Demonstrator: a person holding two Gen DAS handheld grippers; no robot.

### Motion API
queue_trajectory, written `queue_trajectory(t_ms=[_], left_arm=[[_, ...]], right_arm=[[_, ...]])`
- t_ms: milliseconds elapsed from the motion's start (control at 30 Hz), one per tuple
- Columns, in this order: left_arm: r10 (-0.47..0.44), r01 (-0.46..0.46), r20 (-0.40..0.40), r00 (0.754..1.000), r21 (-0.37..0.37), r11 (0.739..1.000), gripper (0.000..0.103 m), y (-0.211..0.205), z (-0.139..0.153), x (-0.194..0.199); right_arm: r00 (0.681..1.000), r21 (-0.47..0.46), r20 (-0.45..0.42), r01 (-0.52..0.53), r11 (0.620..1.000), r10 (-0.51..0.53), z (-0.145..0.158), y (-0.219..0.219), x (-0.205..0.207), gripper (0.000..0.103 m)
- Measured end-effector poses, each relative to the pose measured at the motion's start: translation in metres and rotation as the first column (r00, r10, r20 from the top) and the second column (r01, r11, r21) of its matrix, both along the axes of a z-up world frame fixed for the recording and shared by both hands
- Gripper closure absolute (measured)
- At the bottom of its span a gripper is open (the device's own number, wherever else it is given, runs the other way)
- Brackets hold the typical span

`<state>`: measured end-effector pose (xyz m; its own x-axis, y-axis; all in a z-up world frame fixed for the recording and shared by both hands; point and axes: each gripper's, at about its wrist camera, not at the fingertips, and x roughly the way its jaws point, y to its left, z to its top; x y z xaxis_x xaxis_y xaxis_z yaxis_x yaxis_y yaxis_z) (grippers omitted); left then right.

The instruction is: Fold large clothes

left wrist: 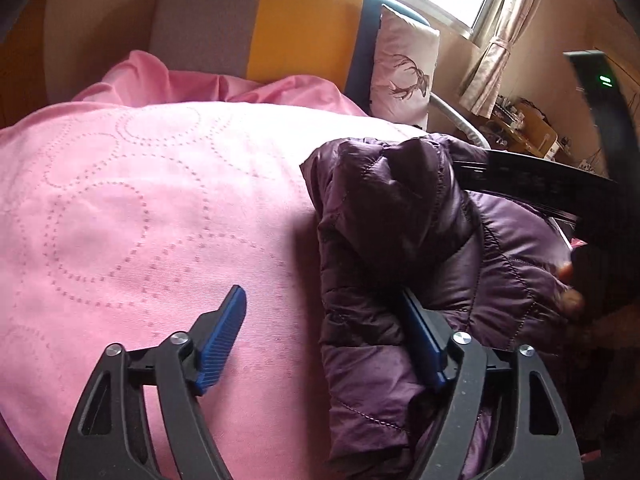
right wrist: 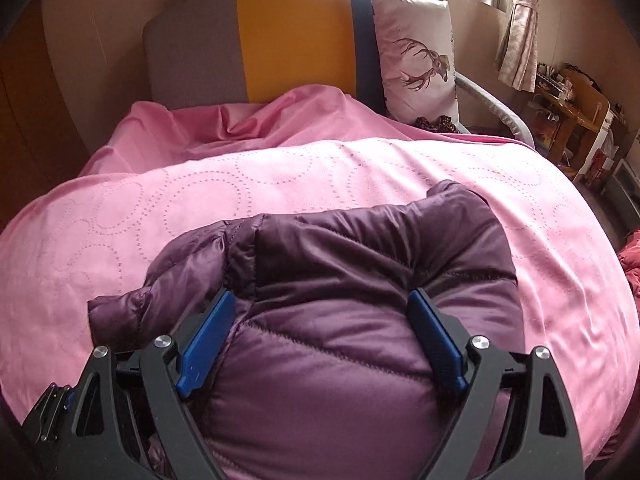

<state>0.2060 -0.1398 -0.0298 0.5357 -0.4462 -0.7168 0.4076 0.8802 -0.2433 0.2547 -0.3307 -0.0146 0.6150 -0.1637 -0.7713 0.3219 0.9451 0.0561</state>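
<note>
The left gripper (left wrist: 324, 336) stands wide open over the pink bedspread (left wrist: 140, 208); its left pad is clear of everything, while its right pad touches the edge of the purple quilted down jacket (left wrist: 420, 248). The jacket lies bunched on the bed. The right gripper (right wrist: 322, 336) is also spread wide, with a puffy fold of the jacket bulging between its blue pads (right wrist: 206, 336). A deer-print pillow (right wrist: 416, 56) leans on the headboard (right wrist: 292, 36).
</note>
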Motion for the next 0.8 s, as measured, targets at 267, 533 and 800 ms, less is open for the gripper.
queue_trajectory(t_ms=[267,533,800], left_arm=[[0.057,-0.055,0.044,0.997,-0.057,0.997,0.018,0.018,0.029,-0.025],[0.002,0.01,0.128,0.992,-0.093,0.996,0.018,0.016,0.056,-0.07],[-0.006,0.004,0.06,0.998,0.024,1.0,0.018,-0.003,0.012,-0.066]], right_arm=[[0.995,-0.015,0.097,-0.023,1.0,0.024,0.026,0.014,-0.109,0.015],[0.989,0.021,0.136,0.055,0.998,-0.057,0.009,0.023,-0.18,0.015],[0.991,-0.044,0.121,0.056,0.997,-0.05,-0.019,0.043,-0.18,0.015]])
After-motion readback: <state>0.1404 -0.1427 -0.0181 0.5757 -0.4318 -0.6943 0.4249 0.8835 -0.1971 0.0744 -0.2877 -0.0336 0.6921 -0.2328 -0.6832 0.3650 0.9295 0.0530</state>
